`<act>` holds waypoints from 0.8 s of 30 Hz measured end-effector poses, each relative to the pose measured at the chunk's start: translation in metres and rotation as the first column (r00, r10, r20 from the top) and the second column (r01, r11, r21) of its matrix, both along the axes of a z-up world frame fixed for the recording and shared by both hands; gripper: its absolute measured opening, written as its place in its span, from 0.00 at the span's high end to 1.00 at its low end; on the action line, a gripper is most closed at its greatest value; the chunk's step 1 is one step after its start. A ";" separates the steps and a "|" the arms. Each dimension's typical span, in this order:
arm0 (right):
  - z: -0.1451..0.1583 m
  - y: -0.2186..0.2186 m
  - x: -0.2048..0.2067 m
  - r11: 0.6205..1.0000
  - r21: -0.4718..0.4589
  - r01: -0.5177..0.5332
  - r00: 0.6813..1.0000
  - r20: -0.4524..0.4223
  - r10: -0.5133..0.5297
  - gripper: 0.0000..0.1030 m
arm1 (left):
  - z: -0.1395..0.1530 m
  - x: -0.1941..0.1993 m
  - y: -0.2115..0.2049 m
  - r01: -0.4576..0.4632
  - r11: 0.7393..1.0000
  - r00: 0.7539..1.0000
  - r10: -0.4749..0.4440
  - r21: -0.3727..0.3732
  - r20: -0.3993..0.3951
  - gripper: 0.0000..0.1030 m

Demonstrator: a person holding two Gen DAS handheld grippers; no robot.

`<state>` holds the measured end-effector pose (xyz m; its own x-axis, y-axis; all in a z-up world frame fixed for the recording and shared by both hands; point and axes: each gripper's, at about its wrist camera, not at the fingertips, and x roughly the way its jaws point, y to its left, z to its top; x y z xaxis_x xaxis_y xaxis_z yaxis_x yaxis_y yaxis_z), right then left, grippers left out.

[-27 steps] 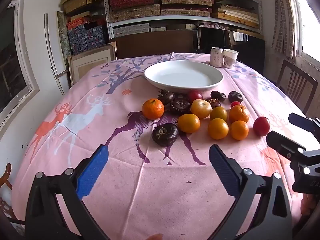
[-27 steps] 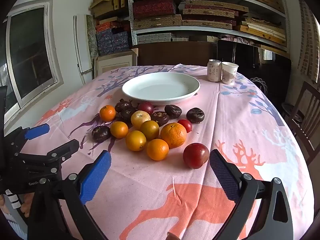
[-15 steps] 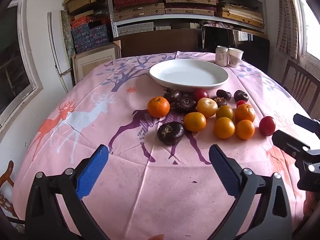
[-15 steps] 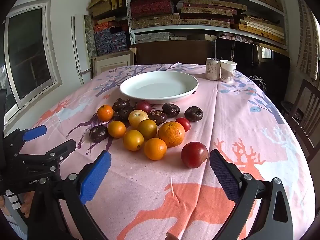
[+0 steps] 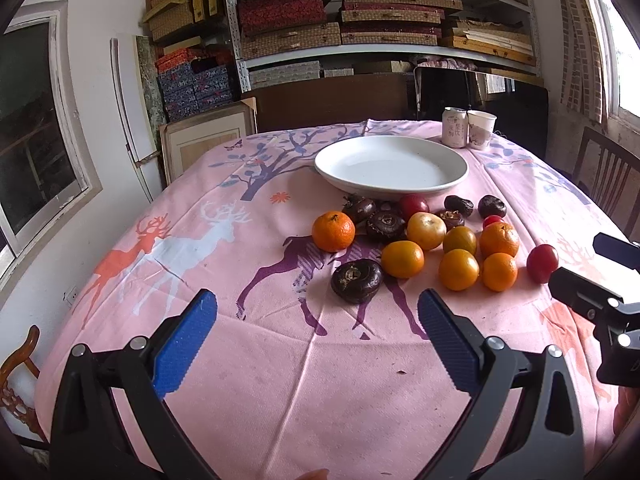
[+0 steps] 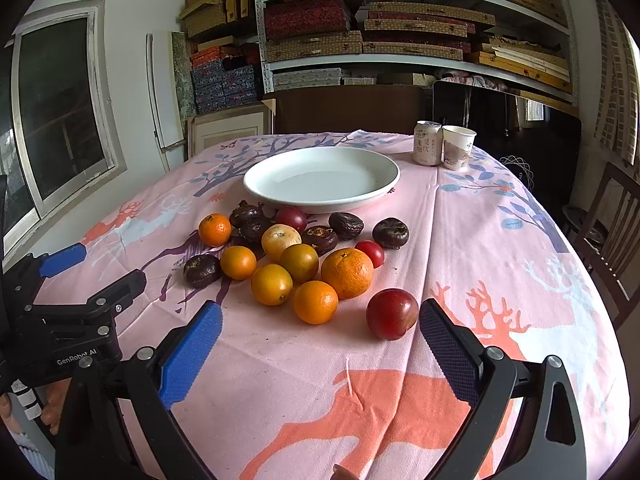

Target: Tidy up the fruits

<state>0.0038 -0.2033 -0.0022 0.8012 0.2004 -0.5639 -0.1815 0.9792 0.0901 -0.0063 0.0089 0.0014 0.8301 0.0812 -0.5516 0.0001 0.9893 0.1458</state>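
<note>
both wide, empty. plum (image 6: 392, 314) just inside right gripper (image 6: 320, 336)'s right pad; could have rolled off if nudged.

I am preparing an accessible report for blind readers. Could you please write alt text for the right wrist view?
The open right tool hovers over a pink deer-print tablecloth, near a red plum at the edge of a cluster of oranges and dark fruits. Behind the fruit sits an empty white plate, with a can and paper cup beyond.
</note>
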 end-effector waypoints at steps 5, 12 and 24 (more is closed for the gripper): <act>0.000 0.000 0.000 1.000 0.000 -0.001 1.000 0.001 0.001 0.04 | 0.002 -0.001 0.000 -0.001 1.000 1.000 0.001 -0.004 0.005 0.04; 0.003 0.002 -0.002 1.000 -0.002 -0.006 1.000 0.011 0.007 0.04 | 0.003 -0.001 0.000 -0.001 1.000 1.000 0.001 -0.003 0.004 0.04; 0.004 0.003 -0.002 1.000 -0.002 -0.006 1.000 0.011 0.006 0.03 | 0.008 -0.003 0.001 -0.013 1.000 1.000 0.013 0.013 0.017 0.04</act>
